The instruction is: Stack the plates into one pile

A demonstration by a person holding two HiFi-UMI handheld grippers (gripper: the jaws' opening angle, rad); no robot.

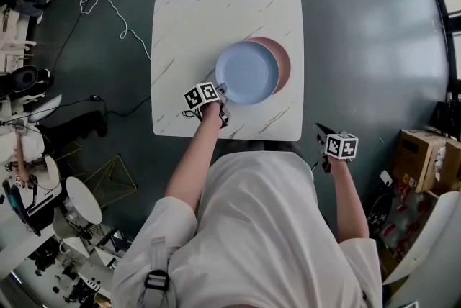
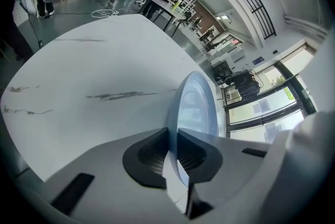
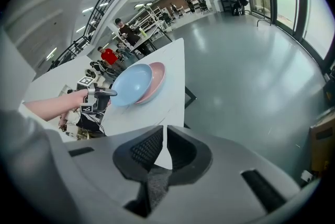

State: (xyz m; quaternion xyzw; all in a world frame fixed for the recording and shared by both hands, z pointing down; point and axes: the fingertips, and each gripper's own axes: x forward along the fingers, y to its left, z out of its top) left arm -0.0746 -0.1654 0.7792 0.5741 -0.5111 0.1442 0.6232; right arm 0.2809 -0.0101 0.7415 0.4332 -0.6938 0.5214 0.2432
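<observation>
While left claw (image 1: pixel 220 93) clamps blue plate (image 1: pixel 247 73) rim, forearm (image 1: pixel 196 159) outstretched, right claw (image 1: pixel 322 131) clenched empty, beside table (image 1: pixel 180 26)

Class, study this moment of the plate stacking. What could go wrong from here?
1. The left gripper pinches only the near rim of the blue plate, so the plate might slip or tip.
2. The blue plate lies off-centre over the pink plate, so letting go now could leave a lopsided pile.
3. The right gripper is shut, empty and off the table, so it cannot steady anything.
</observation>
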